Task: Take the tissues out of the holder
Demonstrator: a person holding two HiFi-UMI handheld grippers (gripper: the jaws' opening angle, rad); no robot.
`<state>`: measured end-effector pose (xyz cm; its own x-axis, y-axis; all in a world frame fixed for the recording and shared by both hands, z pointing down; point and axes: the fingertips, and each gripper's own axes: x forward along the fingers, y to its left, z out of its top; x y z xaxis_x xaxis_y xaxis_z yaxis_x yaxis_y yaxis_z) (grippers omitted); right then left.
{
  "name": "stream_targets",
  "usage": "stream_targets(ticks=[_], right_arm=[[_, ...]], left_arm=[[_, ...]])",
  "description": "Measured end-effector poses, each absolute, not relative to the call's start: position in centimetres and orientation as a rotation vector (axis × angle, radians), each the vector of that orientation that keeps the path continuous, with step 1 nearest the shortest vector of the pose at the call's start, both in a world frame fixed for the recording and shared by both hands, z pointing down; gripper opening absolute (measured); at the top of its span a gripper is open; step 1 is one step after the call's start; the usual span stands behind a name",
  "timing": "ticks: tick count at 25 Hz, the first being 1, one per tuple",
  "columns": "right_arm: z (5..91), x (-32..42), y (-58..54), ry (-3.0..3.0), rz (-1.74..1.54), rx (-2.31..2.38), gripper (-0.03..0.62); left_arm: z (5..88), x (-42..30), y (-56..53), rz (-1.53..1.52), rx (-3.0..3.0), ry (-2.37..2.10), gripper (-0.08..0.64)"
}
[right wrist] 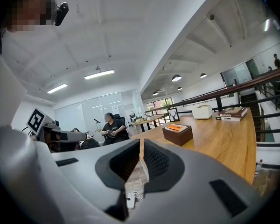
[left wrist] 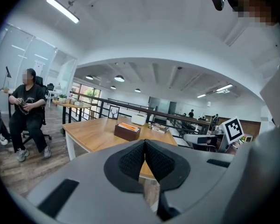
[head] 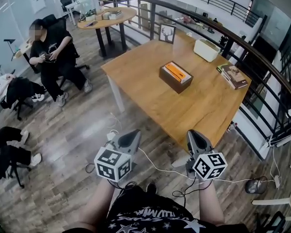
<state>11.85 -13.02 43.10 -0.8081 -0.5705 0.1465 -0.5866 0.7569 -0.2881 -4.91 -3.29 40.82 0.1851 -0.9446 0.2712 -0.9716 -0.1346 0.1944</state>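
The tissue holder (head: pixel 175 76) is a dark brown box with an orange and white pack showing in its open top. It stands near the middle of the wooden table (head: pixel 203 106). Both grippers hang over the floor short of the table's near edge, far from the holder. My left gripper (head: pixel 131 138) is shut with nothing in it, and my right gripper (head: pixel 197 138) is shut and empty too. From the left gripper (left wrist: pixel 144 144) the holder (left wrist: pixel 127 131) lies ahead past the jaws. Seen along the right gripper (right wrist: pixel 141 144), the holder (right wrist: pixel 178 134) sits to the right on the tabletop.
A white box (head: pixel 206 49), a stack of books (head: pixel 233 75) and a framed deer picture (head: pixel 167 33) stand at the table's far side by the railing (head: pixel 262 62). A person (head: pixel 51 57) sits at left. Cables (head: pixel 155 168) trail across the floor under the grippers.
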Motion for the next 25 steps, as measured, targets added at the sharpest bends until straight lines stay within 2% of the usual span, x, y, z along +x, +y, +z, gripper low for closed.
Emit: stream_targets(ticks=[11, 25], right_arm=[[44.5, 8.3, -15.1, -2.852, 0.498, 0.931, 0.034], [43.6, 2.2, -24.6, -2.799, 0.488, 1.052, 0.034]], left_arm=[[41.9, -8.5, -4.9, 0.131, 2.098, -1.812, 0.014], [41.3, -15.4, -16.0, 0.108, 2.174, -1.721, 0.014]])
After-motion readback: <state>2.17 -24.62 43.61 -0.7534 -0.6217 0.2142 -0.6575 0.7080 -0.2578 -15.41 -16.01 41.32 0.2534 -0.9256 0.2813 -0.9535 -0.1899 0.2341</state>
